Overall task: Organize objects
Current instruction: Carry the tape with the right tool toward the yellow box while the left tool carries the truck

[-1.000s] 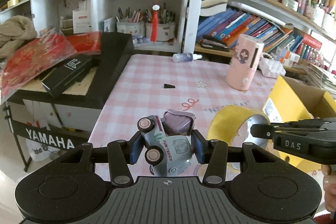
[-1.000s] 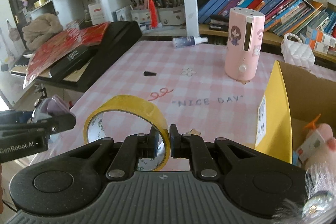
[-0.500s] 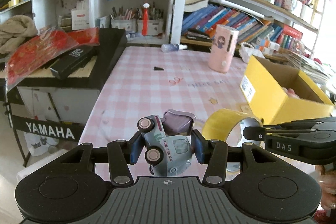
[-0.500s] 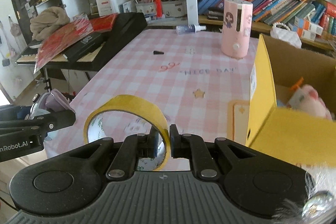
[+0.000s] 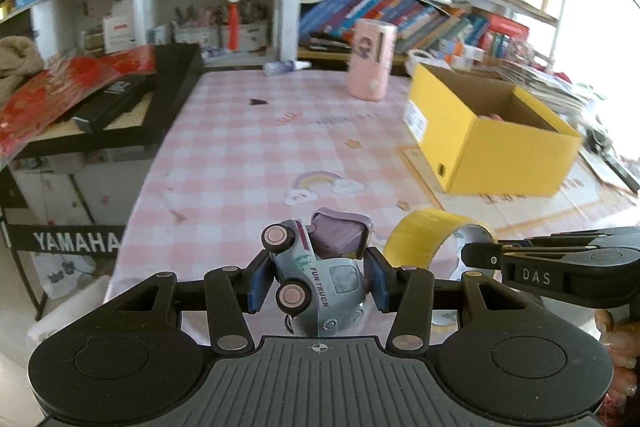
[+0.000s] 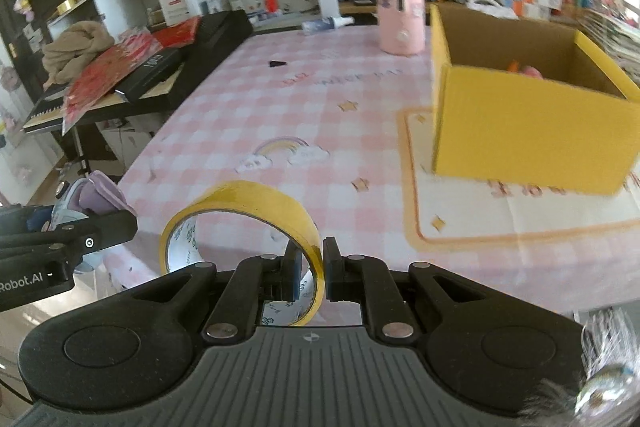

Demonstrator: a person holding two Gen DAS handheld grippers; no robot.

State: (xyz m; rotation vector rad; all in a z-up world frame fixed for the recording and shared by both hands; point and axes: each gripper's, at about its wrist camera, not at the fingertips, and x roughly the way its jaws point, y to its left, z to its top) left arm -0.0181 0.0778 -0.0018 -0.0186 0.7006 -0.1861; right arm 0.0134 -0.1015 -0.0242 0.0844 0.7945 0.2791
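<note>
Left tongs (image 5: 317, 285): my pads clamp the toy truck (image 5: 320, 283), tipped on its side.
Right tongs (image 6: 311, 274): closed on the wall of my yellow tape roll (image 6: 244, 223), held upright.
Ahead, right: open yellow box (image 5: 492, 139) on the pink checked table (image 5: 248, 155); pink canister (image 5: 370, 59) beyond.
Ahead, left: black keyboard (image 5: 132, 99) under red packets.
Unclear: box contents, mostly hidden by its walls.
Pose: both tongs tilt downward, side by side.
</note>
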